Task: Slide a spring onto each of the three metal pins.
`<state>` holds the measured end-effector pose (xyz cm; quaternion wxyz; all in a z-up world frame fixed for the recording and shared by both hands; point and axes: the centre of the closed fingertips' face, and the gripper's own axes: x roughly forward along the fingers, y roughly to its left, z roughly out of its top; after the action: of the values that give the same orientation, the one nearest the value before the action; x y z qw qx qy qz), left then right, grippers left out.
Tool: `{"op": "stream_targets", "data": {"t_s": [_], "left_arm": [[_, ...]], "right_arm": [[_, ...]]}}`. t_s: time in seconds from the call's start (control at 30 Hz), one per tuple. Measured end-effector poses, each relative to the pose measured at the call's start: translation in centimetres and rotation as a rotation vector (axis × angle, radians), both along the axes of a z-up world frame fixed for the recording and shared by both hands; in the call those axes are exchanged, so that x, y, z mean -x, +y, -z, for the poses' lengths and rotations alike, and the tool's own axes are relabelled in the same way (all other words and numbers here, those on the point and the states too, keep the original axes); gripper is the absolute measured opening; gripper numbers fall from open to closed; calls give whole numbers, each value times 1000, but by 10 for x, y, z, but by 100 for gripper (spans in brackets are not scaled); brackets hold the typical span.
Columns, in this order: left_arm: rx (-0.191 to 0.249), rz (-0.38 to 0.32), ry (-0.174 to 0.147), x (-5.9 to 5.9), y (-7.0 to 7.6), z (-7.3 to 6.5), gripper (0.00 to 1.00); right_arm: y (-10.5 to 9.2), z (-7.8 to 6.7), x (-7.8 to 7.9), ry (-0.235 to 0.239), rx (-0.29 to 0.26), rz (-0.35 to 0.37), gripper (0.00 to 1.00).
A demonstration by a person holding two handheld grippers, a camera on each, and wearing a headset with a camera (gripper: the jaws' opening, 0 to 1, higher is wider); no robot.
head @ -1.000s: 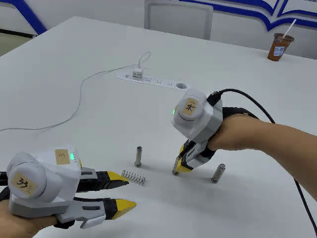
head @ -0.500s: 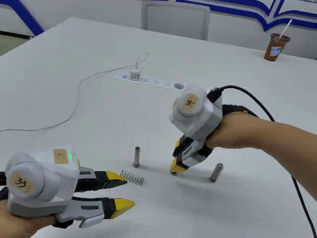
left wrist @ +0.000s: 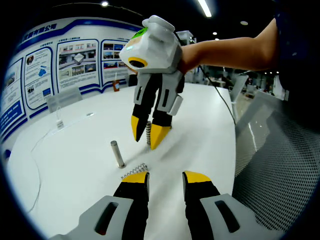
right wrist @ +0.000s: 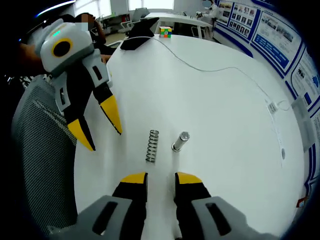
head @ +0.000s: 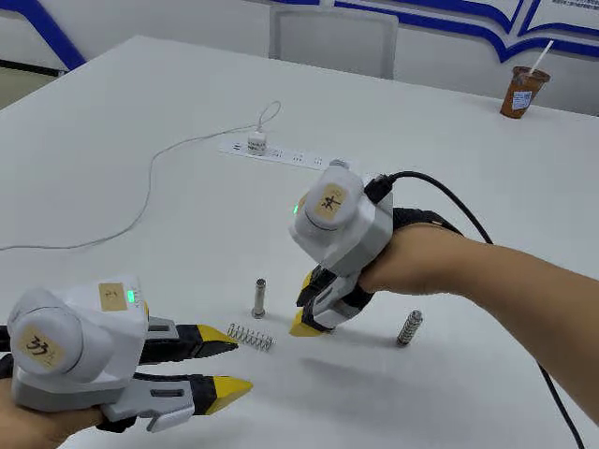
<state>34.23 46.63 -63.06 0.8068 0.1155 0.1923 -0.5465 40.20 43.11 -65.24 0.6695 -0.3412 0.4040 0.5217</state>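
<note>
Two grippers, both spread open: left gripper (head: 240,365) near the loose spring (head: 251,337), right gripper (head: 305,305) right of the bare pin (head: 259,297).

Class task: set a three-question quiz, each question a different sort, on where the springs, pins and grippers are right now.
1. True or false: the loose spring lies flat on the table.
2. The left gripper is: A) shut on a spring; B) open and empty; C) shut on a pin.
3. Fill in: the bare pin stands ____.
Key: 1 true; 2 B; 3 upright.
</note>
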Motion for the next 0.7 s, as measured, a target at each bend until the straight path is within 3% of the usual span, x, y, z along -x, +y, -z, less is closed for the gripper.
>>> {"op": "stream_targets", "data": {"t_s": [0.43,0.7], "left_arm": [[-9,-3,1,0,3,2,27],[-15,-9,5,0,7,3,27]], "right_arm": [[22,14,6,8,-27,28,18],[24,25,4,15,-21,58,17]]}}
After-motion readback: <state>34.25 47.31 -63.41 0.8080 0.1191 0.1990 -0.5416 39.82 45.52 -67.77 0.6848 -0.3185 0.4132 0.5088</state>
